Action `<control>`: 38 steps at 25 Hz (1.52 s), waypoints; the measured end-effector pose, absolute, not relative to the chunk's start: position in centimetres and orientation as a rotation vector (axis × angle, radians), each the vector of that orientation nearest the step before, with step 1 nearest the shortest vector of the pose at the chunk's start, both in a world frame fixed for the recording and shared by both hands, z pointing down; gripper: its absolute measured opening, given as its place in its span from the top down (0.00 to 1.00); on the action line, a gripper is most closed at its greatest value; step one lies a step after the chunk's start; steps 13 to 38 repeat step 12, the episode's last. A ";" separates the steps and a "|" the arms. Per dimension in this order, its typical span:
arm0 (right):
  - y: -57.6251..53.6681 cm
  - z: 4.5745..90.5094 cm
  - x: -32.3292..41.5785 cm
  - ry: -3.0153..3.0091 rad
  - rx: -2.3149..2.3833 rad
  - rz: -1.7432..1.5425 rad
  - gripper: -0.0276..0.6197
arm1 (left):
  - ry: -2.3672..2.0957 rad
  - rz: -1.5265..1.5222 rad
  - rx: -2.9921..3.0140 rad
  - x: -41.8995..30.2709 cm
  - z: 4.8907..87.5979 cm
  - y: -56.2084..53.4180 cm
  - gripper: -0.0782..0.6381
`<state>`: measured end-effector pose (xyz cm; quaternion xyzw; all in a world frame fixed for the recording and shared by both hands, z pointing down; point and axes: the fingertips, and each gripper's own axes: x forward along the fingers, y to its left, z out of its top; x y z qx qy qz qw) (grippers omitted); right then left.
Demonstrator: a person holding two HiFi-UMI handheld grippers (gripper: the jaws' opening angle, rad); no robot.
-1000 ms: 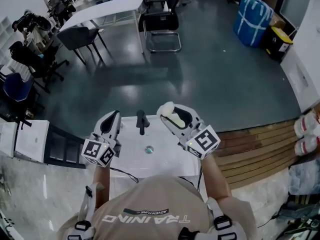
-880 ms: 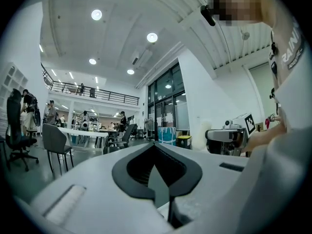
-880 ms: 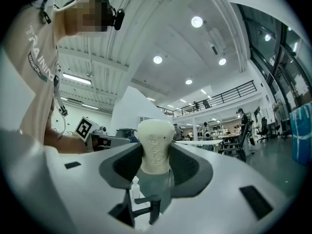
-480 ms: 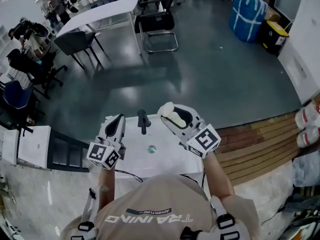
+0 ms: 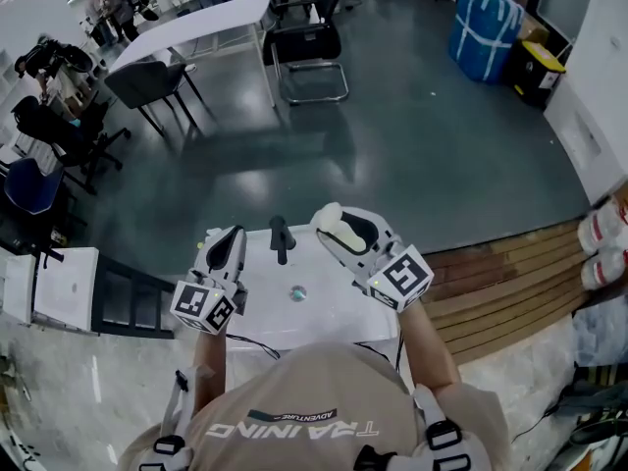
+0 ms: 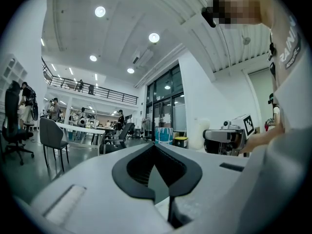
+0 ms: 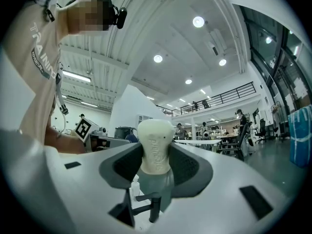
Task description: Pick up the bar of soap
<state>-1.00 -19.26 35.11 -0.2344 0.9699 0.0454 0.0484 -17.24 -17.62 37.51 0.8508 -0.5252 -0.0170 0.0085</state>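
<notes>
At the left, the left hand-held gripper (image 5: 228, 247) is held over the left edge of the white ceramic washbasin (image 5: 329, 310). Its jaws are brought together at the tips and nothing is held between them. The black metal tap (image 5: 281, 238) stands between the two grippers at the far rim of the basin.

At the right, the cream-coloured, oblong bar of soap (image 5: 330, 218) is clamped upright between the pads of the right hand-held gripper (image 5: 340, 230). The jaws are spread wide by it, and its rounded top is seen sticking out beyond the jaw tips. The bar is carried clear above the basin and is touched by nothing else. The pick-up is therefore judged to be done; at most, the bar remains to be carried off or set down.

Against the frame of a second earlier, little is changed. The soap is gripped in the same way at the same place, while the left hand-held gripper is shifted only slightly nearer the person.
</notes>
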 end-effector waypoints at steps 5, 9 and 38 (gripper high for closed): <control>-19.3 35.7 -1.2 2.966 -0.720 0.145 0.69 | -1.639 -0.046 2.647 -17.3 38.1 -17.3 0.90; -19.5 36.1 -0.8 2.966 -0.727 0.135 0.69 | -1.645 -0.039 2.639 -17.3 38.5 -17.2 0.90; -19.5 36.0 -0.5 2.961 -0.737 0.136 0.69 | -1.648 -0.044 2.638 -17.3 38.3 -17.2 0.90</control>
